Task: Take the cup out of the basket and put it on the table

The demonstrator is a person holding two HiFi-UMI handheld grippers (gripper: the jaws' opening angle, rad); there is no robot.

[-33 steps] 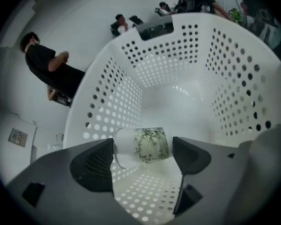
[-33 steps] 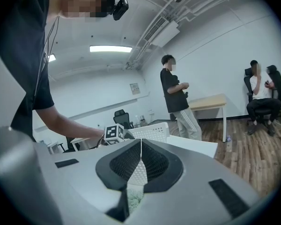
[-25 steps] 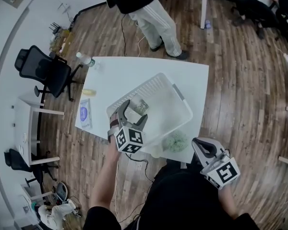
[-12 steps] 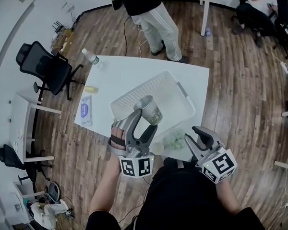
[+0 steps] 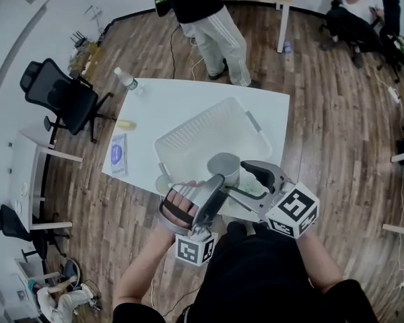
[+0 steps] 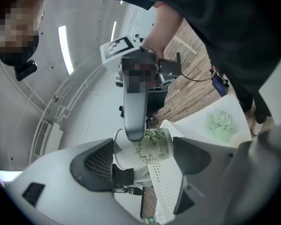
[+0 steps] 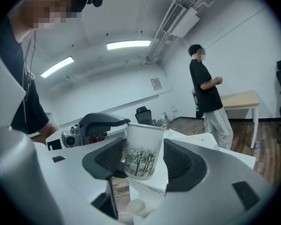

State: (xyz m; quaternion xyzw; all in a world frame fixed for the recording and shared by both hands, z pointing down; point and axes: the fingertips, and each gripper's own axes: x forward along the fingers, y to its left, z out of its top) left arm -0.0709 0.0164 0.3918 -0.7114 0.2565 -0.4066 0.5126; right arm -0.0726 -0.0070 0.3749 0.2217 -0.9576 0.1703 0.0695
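Note:
A white paper cup with a bamboo print [image 5: 223, 163] hangs above the near edge of the white basket [image 5: 188, 136]. My left gripper [image 5: 221, 175] is shut on it; in the left gripper view the cup [image 6: 152, 146] lies sideways between the pads of that gripper [image 6: 143, 156]. My right gripper [image 5: 239, 180] has come in from the right. Its jaws have just been opening and now stand wide on either side of the cup [image 7: 143, 149], with the right gripper [image 7: 143, 161] not pressing on it.
The basket sits on a white table [image 5: 155, 106] with a bottle [image 5: 126, 79], a yellow item [image 5: 126, 124] and a blue packet [image 5: 118, 155] along its left side. A green lump [image 6: 220, 123] lies near the table's near edge. A person [image 5: 209, 19] stands beyond the table; an office chair [image 5: 60, 99] stands at left.
The left gripper has lifted the cup out of the basket and carried it toward the near edge. The right gripper has swung in from the right and opened around the cup.

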